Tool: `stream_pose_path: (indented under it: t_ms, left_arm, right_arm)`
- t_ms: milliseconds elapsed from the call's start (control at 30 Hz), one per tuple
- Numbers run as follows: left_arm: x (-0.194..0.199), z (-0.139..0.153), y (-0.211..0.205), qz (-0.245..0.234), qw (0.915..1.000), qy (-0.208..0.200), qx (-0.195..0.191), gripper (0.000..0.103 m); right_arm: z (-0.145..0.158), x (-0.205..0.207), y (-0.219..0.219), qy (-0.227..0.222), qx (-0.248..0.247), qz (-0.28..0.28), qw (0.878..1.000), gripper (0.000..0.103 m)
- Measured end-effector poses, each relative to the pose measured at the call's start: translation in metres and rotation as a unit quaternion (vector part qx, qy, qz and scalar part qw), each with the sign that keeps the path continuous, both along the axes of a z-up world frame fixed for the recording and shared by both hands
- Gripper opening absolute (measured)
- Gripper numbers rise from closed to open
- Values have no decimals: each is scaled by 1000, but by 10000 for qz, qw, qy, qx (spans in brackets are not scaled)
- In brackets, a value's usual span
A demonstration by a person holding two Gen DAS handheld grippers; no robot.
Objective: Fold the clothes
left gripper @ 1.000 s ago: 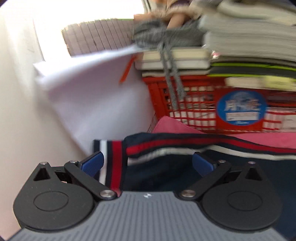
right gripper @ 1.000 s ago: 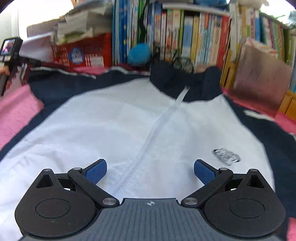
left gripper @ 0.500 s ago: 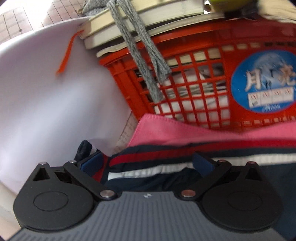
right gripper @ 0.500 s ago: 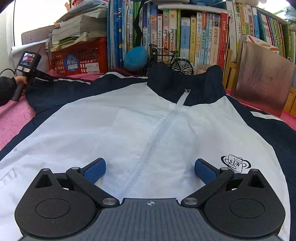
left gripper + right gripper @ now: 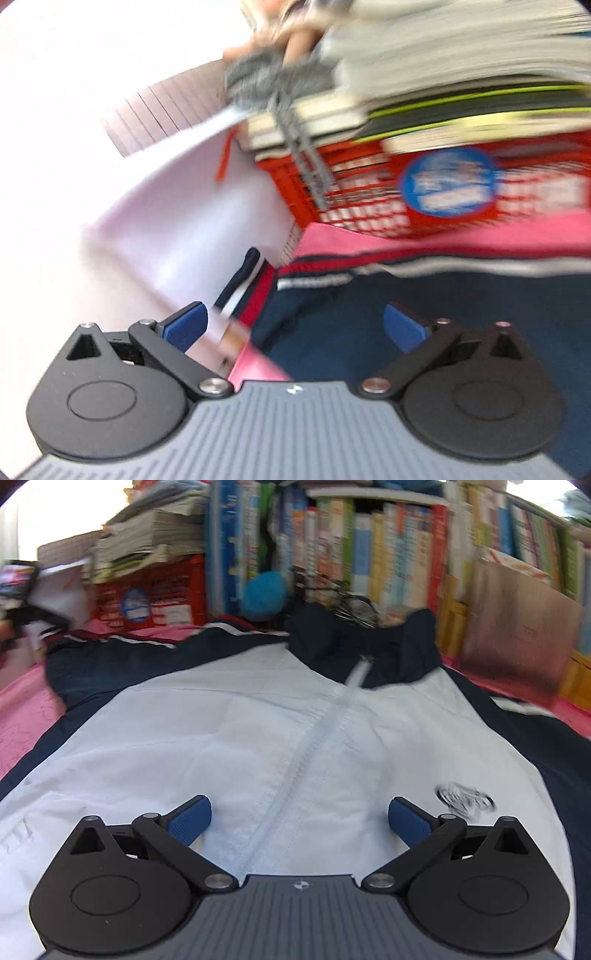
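A white and navy zip jacket (image 5: 295, 731) lies spread face up on a pink cloth (image 5: 22, 716), collar toward the books. My right gripper (image 5: 299, 819) is open and empty, hovering low over the jacket's white front near the zip. My left gripper (image 5: 295, 325) is open and empty above the navy sleeve (image 5: 369, 306), whose striped cuff (image 5: 243, 288) hangs over the pink cloth's left edge. The left gripper also shows at the far left of the right wrist view (image 5: 18, 590). Both views are motion-blurred.
A red plastic crate (image 5: 424, 192) topped with stacked books and papers (image 5: 443, 81) stands just behind the sleeve. A white sheet (image 5: 177, 221) leans left of it. A row of upright books (image 5: 369, 554), a blue ball (image 5: 264, 594) and a brown board (image 5: 517, 635) line the back.
My left gripper has pulled back and up from the sleeve cuff and tilted; the cuff now lies free over the edge. My right gripper has shifted slightly over the jacket front.
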State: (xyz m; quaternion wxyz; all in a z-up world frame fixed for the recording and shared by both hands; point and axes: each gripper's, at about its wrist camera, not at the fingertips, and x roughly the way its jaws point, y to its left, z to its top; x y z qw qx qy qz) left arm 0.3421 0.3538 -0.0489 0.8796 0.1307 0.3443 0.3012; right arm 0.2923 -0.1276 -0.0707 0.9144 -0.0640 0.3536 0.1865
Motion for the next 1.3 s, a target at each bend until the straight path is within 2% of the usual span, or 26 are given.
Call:
stream_pose_path:
  t_ms: [67, 133, 233, 300, 433, 567, 767, 867, 1067, 1200, 1300]
  left_arm:
    - [-48, 24, -38, -270, 9996, -69, -52, 103]
    - [-92, 39, -80, -519, 9983, -77, -262, 103]
    - [-153, 46, -137, -741, 9937, -93, -833, 103]
    - [-196, 49, -177, -830, 9906, -198, -1066, 103]
    - [-263, 49, -245, -1048, 9898, -247, -935, 103]
    - [-313, 46, -286, -1309, 9864, -117, -985, 103]
    - [-359, 38, -315, -1551, 9827, -21, -1014, 103]
    - [-368, 35, -317, -1532, 9802, 123, -1248, 103]
    - [-385, 31, -319, -1557, 9758, 290, -1506, 103]
    - [-399, 31, -326, -1683, 9706, 368, -1684, 103]
    - [-404, 31, -332, -1769, 9699, 389, -1628, 103]
  right_arm:
    - [12, -23, -5, 29, 101, -6, 9999, 103]
    - [26, -51, -11, -43, 175, 4, 9998, 103]
    - [42, -103, -24, -257, 158, -163, 9994, 103]
    - [48, -135, -33, -277, 240, -266, 9990, 103]
    - [53, -198, -52, -342, 444, -355, 9978, 103]
    - [53, -255, -62, -496, 302, -450, 9973, 103]
    - [54, -312, -78, -744, 119, -722, 9945, 103]
    - [55, -328, -85, -743, 52, -793, 9941, 103]
    - [62, -349, -76, -819, -411, -564, 9942, 103]
    - [66, -366, -72, -826, -480, -449, 9944, 103]
    - [65, -376, -72, -819, -506, -388, 9946, 103]
